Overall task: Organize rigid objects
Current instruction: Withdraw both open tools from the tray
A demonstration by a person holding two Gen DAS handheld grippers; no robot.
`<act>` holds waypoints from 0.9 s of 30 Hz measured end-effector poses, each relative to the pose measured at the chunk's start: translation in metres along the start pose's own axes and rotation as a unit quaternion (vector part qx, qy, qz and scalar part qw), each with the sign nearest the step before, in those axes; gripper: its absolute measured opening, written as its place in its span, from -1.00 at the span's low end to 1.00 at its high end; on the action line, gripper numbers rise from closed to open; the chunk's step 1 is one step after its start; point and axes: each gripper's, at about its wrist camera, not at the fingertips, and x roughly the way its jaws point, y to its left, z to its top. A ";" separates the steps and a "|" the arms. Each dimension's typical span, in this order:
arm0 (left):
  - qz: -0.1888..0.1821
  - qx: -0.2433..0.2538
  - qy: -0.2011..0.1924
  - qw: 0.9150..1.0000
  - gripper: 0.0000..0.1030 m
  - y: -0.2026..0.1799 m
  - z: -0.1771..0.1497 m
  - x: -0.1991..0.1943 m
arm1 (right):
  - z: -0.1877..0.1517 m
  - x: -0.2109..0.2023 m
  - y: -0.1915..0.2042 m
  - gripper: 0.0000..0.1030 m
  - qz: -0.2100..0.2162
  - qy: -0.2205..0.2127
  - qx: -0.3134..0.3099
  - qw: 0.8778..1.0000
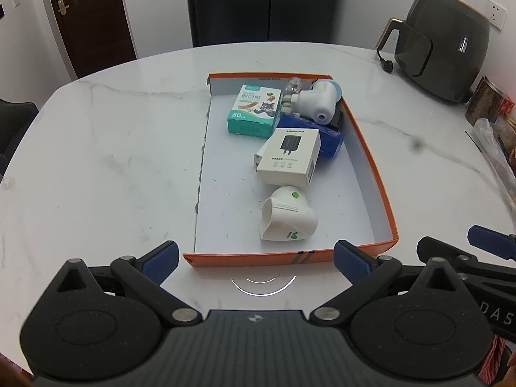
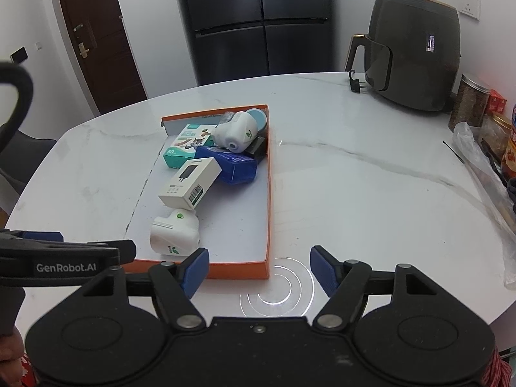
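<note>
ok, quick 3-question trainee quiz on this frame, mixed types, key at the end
1. True or false: the white charger box lies inside the orange tray.
2. Which item sits nearest the tray's near wall? A) teal plaster box B) white device with a green button C) blue box
3. Fill in: neither the left gripper nor the right gripper holds ____.

Key: 1 true; 2 B; 3 anything

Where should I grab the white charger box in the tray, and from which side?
Grip the white charger box across its two long side faces, coming from above. It lies flat, face up, with the blue box tight behind it, so only the flat parallel sides look free.
</note>
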 end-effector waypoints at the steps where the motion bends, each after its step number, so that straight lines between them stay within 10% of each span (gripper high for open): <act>1: 0.000 0.000 0.001 1.000 1.00 0.000 0.000 0.001 | 0.000 0.001 0.000 0.60 0.000 0.001 -0.001 1.000; 27: -0.008 0.013 0.023 1.000 1.00 -0.001 0.010 0.025 | 0.006 0.025 0.000 0.60 -0.002 0.026 0.005 1.000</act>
